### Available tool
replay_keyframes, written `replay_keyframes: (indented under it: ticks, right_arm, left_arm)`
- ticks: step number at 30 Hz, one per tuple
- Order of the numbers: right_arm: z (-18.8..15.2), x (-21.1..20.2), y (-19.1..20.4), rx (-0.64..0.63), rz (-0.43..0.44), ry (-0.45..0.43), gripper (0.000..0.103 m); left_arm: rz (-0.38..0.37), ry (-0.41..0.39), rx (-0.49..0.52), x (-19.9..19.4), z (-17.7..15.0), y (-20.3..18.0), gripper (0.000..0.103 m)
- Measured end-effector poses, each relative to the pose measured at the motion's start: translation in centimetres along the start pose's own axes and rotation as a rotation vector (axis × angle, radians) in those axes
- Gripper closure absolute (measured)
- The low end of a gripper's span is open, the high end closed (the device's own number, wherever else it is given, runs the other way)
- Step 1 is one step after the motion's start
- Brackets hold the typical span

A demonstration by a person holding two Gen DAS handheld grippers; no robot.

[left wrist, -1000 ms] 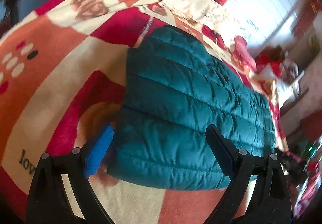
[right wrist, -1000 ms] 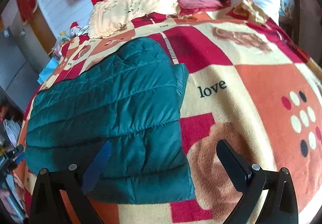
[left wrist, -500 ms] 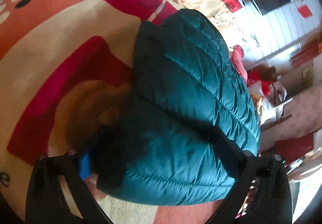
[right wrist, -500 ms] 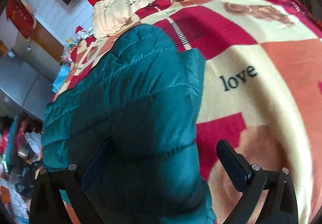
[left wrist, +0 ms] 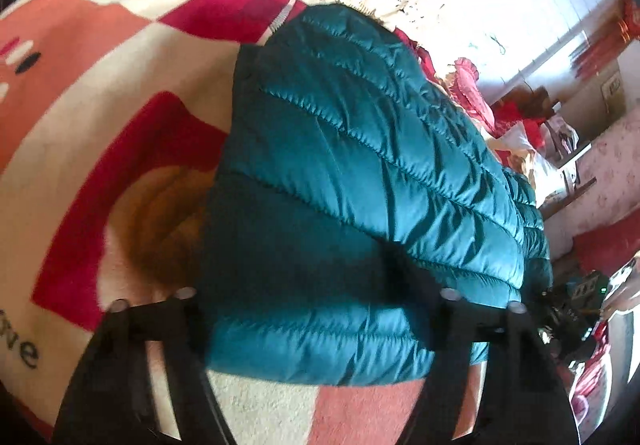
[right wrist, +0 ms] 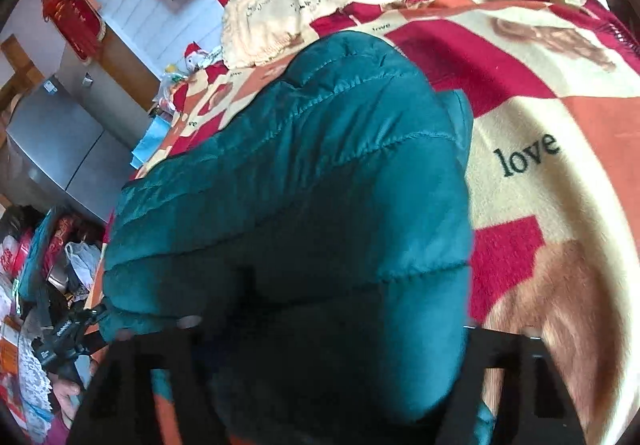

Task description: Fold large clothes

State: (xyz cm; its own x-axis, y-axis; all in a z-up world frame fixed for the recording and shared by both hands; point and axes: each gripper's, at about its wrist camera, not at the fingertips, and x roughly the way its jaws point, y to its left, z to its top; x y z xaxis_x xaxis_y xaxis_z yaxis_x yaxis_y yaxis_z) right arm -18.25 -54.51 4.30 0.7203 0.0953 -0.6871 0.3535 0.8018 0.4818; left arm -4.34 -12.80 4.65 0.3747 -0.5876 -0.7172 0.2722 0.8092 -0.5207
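Here, operator, is how things stood:

Jacket: your teal quilted jacket (left wrist: pixel 360 173) lay on the patterned blanket (left wrist: pixel 120 117), its near hem bulging up between the fingers of both tools.

Left gripper (left wrist: pixel 316 309): your fingers stood apart on either side of the hem. The puffy fabric buried the tips, so I could not tell whether they pinched it or only straddled it.

Right gripper (right wrist: pixel 320 329): the same trouble. The jacket (right wrist: pixel 304 181) swallowed the finger ends in deep shadow, and your grip could not be judged.

Blanket: red, orange and cream squares, with the word "love" printed beside the jacket (right wrist: pixel 528 157).

Far end: a cream frilled cloth (right wrist: pixel 296 9) lay just beyond the jacket's far edge.

Edges: clutter at the frame's rim was too small and warped to name.
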Motion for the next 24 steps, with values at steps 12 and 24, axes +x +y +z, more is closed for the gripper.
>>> replay_keyframes:
  ticks: [12,24]
  right_arm:
    - [-6.7,-8.5,1.3,0.003,0.110,0.026,0.056]
    - [-13.7,-11.3,1.1,-0.059,-0.122,0.076,0.036]
  left_arm:
    - [-0.008,0.106,0.089,-7.5,-7.1,0.5,0.046]
    - [0.127,0.050,0.114,-10.0,-12.0,0.9,0.022]
